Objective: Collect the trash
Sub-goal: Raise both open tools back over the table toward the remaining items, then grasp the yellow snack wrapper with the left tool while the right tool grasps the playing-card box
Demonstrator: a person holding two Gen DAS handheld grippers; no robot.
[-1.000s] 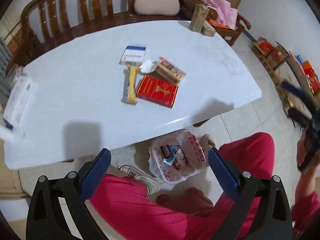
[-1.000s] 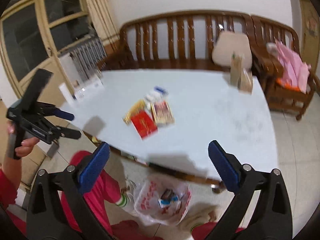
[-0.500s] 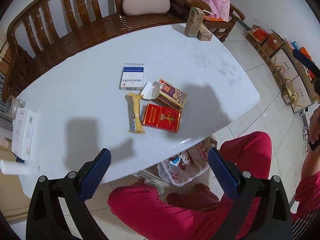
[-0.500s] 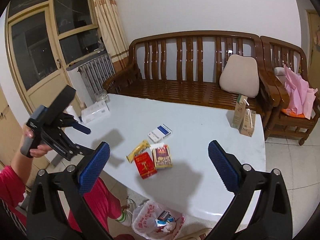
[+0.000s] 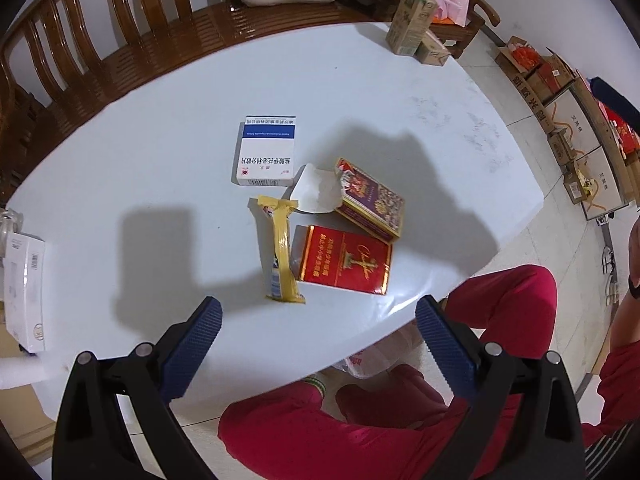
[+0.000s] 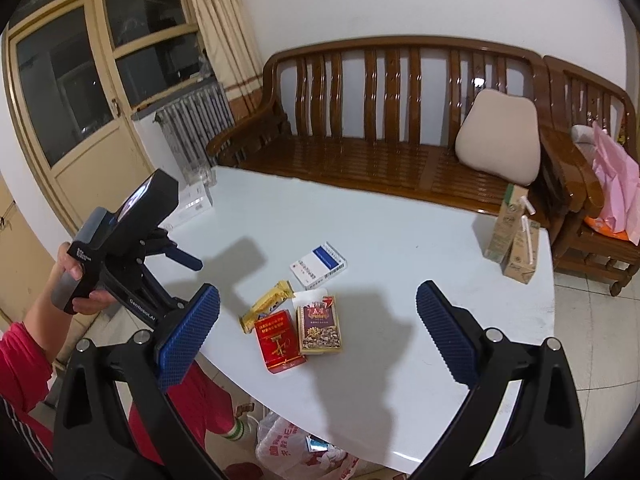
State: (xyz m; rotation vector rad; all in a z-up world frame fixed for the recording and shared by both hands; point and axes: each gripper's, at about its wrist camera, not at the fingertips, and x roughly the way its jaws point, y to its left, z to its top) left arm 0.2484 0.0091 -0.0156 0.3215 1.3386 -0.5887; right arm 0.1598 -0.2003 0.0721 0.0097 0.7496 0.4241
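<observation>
One radiator [image 6: 196,120], right view only

A white table [image 5: 140,152] carries a central cluster: white-and-blue box [image 5: 266,156], yellow wrapper [image 5: 280,252], red pack [image 5: 346,260], patterned pack [image 5: 372,200]. Two cartons [image 5: 416,28] stand at one o'clock. A white box [image 5: 24,288] lies at nine.

The trash bag [image 6: 304,450] lies mostly hidden under the table's [image 6: 400,360] near edge, its contents too small to tell. A white box [image 5: 22,292] at the left edge is cut off.
</observation>
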